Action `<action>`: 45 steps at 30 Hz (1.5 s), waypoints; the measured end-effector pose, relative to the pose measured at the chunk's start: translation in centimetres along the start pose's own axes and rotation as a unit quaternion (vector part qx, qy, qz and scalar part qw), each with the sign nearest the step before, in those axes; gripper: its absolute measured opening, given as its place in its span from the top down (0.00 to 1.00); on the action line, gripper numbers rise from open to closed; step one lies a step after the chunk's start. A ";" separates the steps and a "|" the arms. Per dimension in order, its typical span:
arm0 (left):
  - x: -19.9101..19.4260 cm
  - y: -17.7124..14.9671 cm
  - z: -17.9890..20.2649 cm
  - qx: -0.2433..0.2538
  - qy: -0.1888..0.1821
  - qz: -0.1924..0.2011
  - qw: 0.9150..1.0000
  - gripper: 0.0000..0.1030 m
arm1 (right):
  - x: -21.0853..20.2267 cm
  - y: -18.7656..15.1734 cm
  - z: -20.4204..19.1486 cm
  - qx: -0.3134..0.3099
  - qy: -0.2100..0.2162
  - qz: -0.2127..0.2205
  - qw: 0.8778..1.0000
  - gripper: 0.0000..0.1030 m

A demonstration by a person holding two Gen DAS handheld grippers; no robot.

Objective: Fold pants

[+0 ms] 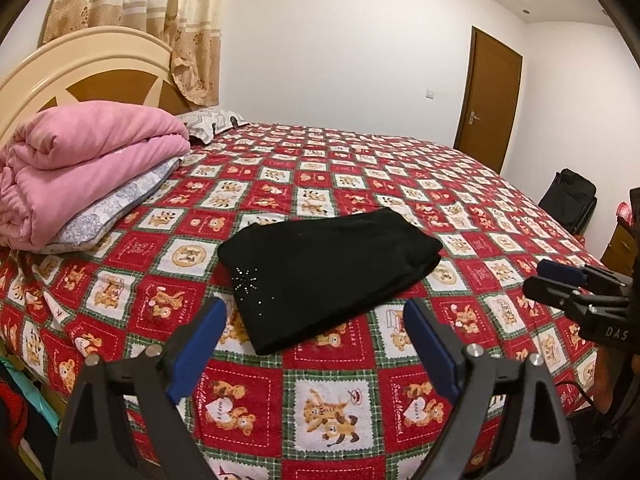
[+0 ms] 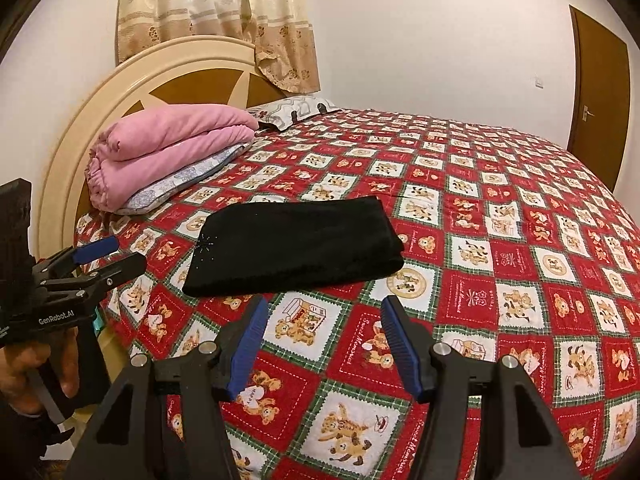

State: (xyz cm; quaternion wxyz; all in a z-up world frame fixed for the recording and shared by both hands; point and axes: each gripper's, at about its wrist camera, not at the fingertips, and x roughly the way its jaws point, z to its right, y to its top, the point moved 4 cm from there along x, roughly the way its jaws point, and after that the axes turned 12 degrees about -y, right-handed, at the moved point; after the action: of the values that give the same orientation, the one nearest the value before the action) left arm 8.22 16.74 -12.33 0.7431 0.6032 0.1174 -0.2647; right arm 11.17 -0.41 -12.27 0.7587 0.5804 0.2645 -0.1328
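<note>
the left gripper [image 1: 314,312] fills the bottom of its own view, its body cut off by the lower edge; its jaws stand wide apart with nothing between them. the right gripper [image 2: 324,312] is cropped the same way at the bottom of its view, jaws parted and empty. a hand [image 2: 60,364] wraps the left gripper's handle at 8 o'clock in the right wrist view, mostly hidden behind the black housing. both grippers tilt downward over the bedspread [image 1: 332,404], side by side, apart from each other. the pants [image 1: 328,268], black and folded into a compact rectangle, lie flat on the bedspread just beyond the fingertips at 12 o'clock, clear of both pairs of jaws; their layers are hard to tell apart in the dark cloth, only a small sparkly mark shows. farther off at 10 o'clock a pink quilt [image 1: 88,160] sits on a pillow [image 1: 116,204] before the headboard [image 2: 132,80]; a door [image 1: 488,100] stands at 2 o'clock
</note>
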 end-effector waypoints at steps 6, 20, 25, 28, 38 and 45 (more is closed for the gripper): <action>0.1 -0.1 -0.1 0.000 -0.002 -0.003 1.000 0.10 | -0.1 0.0 -0.5 -0.007 0.008 0.002 1.000 0.41; -0.1 0.0 0.1 0.001 -0.002 0.004 1.000 0.09 | -0.6 0.1 -0.7 -0.002 0.020 0.016 1.000 0.39; -0.3 0.2 0.1 0.005 0.004 0.005 1.000 0.03 | -0.8 0.1 -0.6 0.000 0.019 0.022 1.000 0.38; -0.6 0.4 0.0 0.005 0.006 0.009 1.000 0.01 | -0.8 0.1 -0.6 0.003 0.017 0.024 1.000 0.38; -0.6 0.7 1.0 0.023 0.021 0.011 0.999 0.01 | -0.7 -0.3 -0.8 -0.001 0.015 0.019 1.000 0.38; -0.5 0.7 1.1 0.026 0.027 0.011 0.999 0.00 | -0.7 -0.5 -1.0 -0.002 0.015 0.018 1.000 0.38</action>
State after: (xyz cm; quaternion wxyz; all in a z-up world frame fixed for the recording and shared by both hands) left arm 7.99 15.91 -11.23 0.7264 0.6308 0.1236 -0.2432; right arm 10.13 0.29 -12.48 0.7579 0.5856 0.2655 -0.1102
